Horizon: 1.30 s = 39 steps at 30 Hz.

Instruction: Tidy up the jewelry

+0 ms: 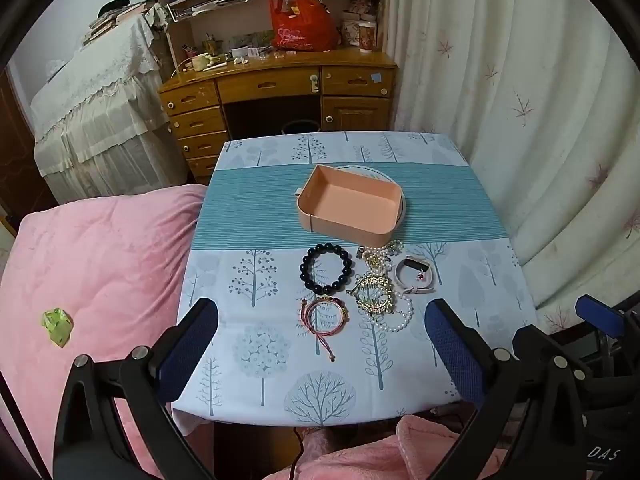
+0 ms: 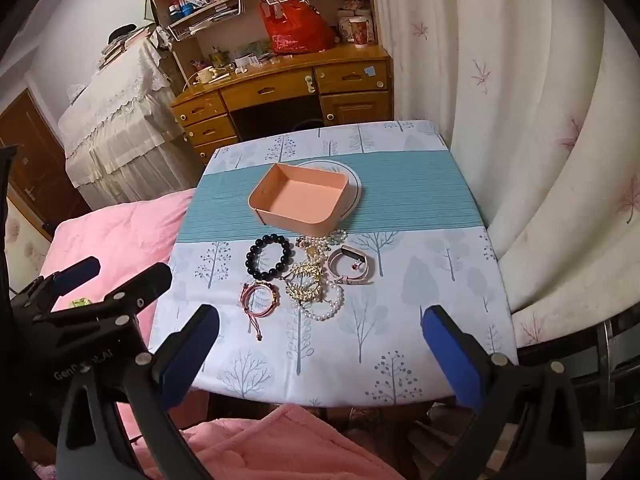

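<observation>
Start of sorting: both the left hand-held gripper [image 1: 322,344] and right hand-held gripper [image 2: 320,344] hang wide open, empty, above the desk [image 1: 460,208] edge. Bracelets [image 1: 326,268] lie just ahead; beyond them, the empty tray [image 1: 352,200]. Next: descend, pinch one bracelet.

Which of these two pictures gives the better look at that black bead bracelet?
The left wrist view: the black bead bracelet appears larger there, nearly head-on, each bead distinct, lying alone on the tablecloth just before the pink tray. The right wrist view shows the same bracelet whole and unobstructed, only smaller and more slanted.
</observation>
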Motion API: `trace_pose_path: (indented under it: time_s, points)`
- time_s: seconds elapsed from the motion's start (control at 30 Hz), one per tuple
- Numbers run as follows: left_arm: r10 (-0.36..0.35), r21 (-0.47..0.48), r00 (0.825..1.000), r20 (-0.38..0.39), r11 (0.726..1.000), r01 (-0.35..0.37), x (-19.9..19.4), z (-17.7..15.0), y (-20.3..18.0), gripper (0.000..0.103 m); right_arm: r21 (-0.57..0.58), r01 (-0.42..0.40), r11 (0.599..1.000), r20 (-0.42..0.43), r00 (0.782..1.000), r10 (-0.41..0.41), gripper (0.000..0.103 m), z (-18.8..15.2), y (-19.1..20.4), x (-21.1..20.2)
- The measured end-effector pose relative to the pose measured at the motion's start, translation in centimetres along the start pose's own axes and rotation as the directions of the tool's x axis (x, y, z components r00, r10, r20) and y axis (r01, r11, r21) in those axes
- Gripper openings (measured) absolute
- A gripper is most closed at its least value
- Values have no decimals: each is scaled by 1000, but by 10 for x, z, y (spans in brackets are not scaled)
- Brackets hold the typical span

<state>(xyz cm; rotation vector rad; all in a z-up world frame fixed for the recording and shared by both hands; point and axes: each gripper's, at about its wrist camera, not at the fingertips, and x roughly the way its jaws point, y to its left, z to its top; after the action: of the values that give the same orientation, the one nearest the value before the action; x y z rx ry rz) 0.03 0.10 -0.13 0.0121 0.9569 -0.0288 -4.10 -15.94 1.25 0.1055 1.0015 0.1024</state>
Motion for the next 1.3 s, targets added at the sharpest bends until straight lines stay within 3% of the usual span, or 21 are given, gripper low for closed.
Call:
trace_pose_path:
  time_s: [0.63, 1.3]
  points:
    - [30, 15, 999, -45, 999, -30, 8, -5, -1, 102, -1, -10, 1000, -53, 999, 10, 102, -2, -2, 14]
    - [35, 7, 998, -43, 999, -35, 2, -5, 5, 102, -10, -11, 1000, -57, 998, 10, 102, -2, 2, 13]
